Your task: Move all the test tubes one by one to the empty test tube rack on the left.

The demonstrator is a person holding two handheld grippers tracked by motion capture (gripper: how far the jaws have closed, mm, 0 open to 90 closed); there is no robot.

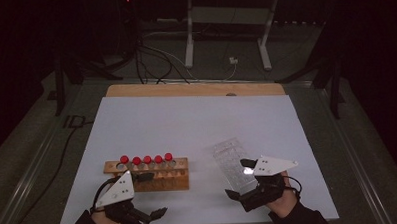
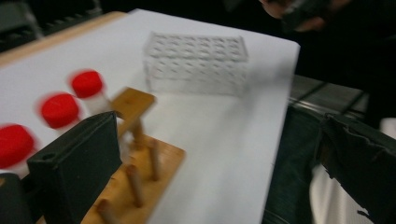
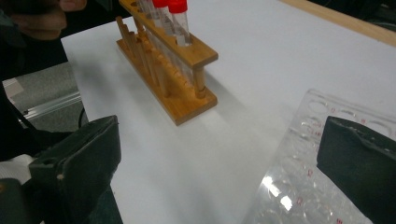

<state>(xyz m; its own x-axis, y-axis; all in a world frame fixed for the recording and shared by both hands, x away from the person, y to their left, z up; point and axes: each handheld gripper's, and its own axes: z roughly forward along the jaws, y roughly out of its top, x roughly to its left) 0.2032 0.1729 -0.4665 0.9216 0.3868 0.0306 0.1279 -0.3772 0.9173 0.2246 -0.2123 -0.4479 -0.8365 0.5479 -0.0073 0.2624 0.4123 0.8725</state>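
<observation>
A wooden tube rack [image 1: 159,179] stands at the front left of the white sheet and holds several red-capped tubes [image 1: 146,160]. My left gripper [image 1: 152,194] is open at the rack's near right end, with one jaw over the rack's edge and the other off the sheet. In the left gripper view the rack [image 2: 135,177] and blurred red caps [image 2: 58,109] sit beside the left jaw. A clear plastic rack [image 1: 232,163] with no tubes lies to the right. My right gripper [image 1: 240,179] is open at its near end. In the right gripper view one jaw hangs over the clear rack [image 3: 303,191].
The white sheet [image 1: 187,122] covers a wooden tabletop [image 1: 195,89], whose far edge shows. Behind the table are cables [image 1: 155,63] and white stand legs [image 1: 264,44] on a dark floor. The sheet's front edge [image 2: 275,140] runs close to both hands.
</observation>
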